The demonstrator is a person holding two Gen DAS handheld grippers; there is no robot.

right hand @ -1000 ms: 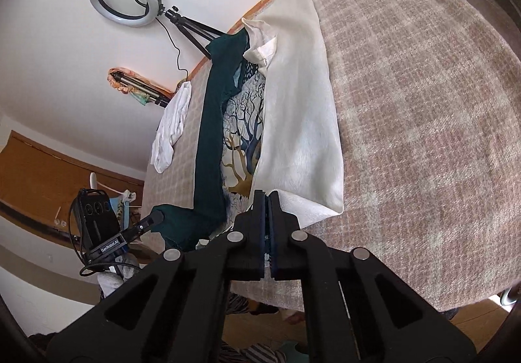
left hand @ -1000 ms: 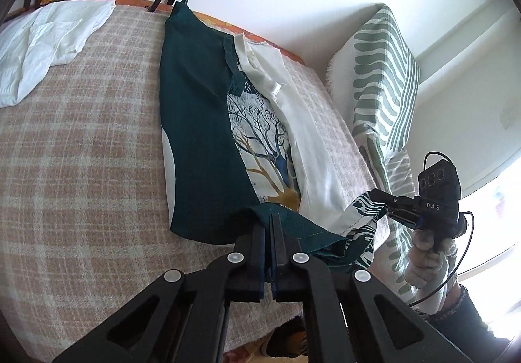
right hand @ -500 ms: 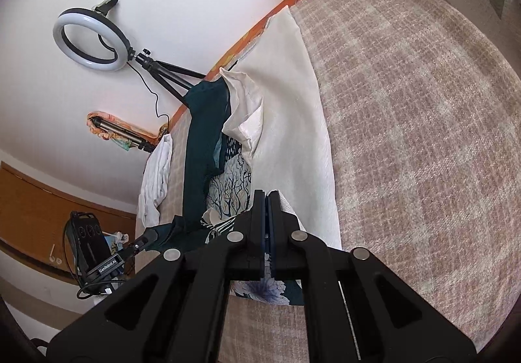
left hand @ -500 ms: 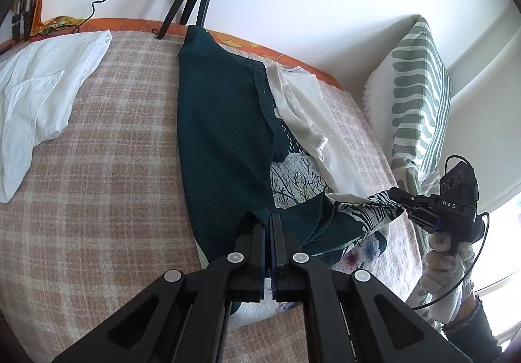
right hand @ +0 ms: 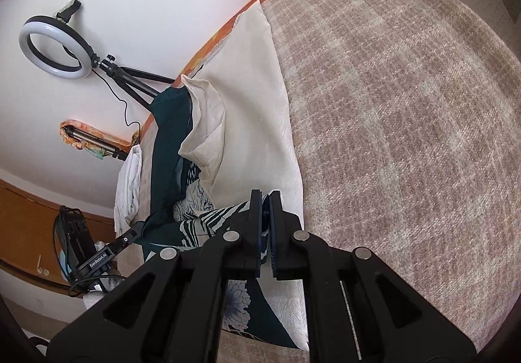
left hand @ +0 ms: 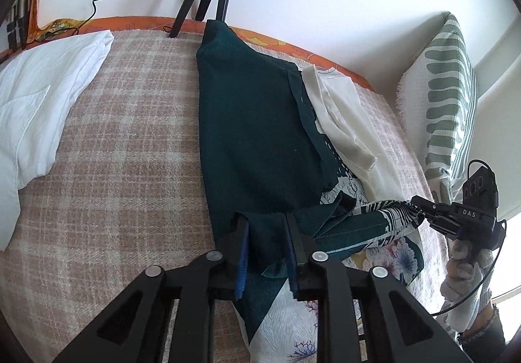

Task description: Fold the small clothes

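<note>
The dark green garment [left hand: 257, 141], its cream lining and tree-and-flower print showing, lies lengthwise down the middle of the left wrist frame on a bed covered with a pink-and-cream checked blanket [left hand: 114, 167]. Its near end is doubled up toward me, with the printed hem bunched across the lower right of that frame.

My left gripper [left hand: 266, 226] sits at the bottom centre of its own frame. Its fingers are opening, a narrow gap between them, and a fold of the green cloth lies loosely in that gap rather than being pinched.

My right gripper [right hand: 266, 203] is at the lower centre of the right wrist frame. Its fingers are also parting, only a slit apart, with the striped edge of the print between them; I cannot tell whether the pads press on it. In the left wrist frame that gripper shows at the right edge, held in my gloved right hand [left hand: 465, 262], its tips at the bunched hem.

A cream panel [right hand: 254, 122] of the garment runs up the middle of the right wrist frame. A white shirt [left hand: 42, 102] lies at the left of the left wrist frame. A ring light [right hand: 53, 47] on a tripod stands against the white wall at upper left of the right wrist frame, and a green-striped cushion [left hand: 446, 95] leans at the right of the left wrist frame.
</note>
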